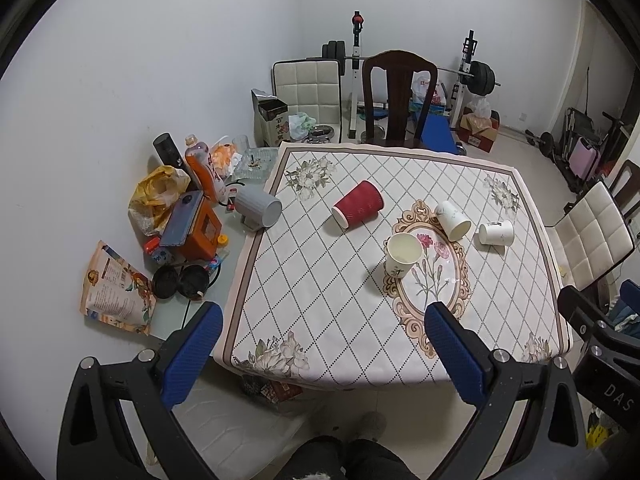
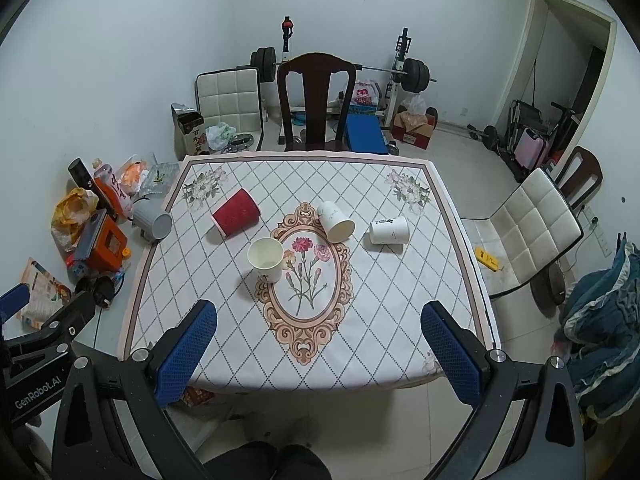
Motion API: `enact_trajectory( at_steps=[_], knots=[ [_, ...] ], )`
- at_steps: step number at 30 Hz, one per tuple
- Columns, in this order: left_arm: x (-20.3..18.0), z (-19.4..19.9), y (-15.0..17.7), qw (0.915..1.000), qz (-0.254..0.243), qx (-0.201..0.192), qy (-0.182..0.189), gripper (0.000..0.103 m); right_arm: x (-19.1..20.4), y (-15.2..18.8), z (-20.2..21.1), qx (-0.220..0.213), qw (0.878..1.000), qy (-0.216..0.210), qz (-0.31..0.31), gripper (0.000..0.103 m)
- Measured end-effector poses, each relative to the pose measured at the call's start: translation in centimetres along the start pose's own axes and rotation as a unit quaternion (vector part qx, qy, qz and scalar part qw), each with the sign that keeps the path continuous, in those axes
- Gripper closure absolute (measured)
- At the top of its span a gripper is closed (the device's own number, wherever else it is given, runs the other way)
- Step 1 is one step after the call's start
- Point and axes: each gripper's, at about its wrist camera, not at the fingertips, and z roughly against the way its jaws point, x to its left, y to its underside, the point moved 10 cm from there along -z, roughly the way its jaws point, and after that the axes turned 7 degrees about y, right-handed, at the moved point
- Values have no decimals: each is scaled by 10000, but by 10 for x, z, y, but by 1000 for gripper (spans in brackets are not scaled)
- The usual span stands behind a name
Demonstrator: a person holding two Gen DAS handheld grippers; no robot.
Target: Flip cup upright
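A red ribbed paper cup (image 1: 358, 203) (image 2: 236, 212) lies on its side on the patterned tablecloth (image 1: 312, 300) (image 2: 240, 336). Two white paper cups also lie on their sides: one near the oval flower print (image 1: 453, 220) (image 2: 336, 221), one further right (image 1: 496, 232) (image 2: 389, 231). One white cup (image 1: 402, 254) (image 2: 266, 259) stands upright, mouth up. My left gripper (image 1: 324, 312) is open and empty, held above the table's near edge. My right gripper (image 2: 320, 312) is open and empty, also back at the near edge, well short of all cups.
A grey speaker (image 1: 258, 209) (image 2: 153, 221), bottle, boxes and bags clutter the glass side strip left of the cloth. A dark wooden chair (image 1: 398, 96) (image 2: 316, 100) stands at the far side, white padded chairs (image 2: 524, 232) at the right. Weight bench and barbell stand behind.
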Motion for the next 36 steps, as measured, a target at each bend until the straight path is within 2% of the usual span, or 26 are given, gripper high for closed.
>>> enact_trajectory(
  at_steps=[36],
  knots=[
    [0, -5, 16, 10000, 35, 90, -8, 0, 3, 17, -7, 101, 9999, -19, 7, 0]
  ],
)
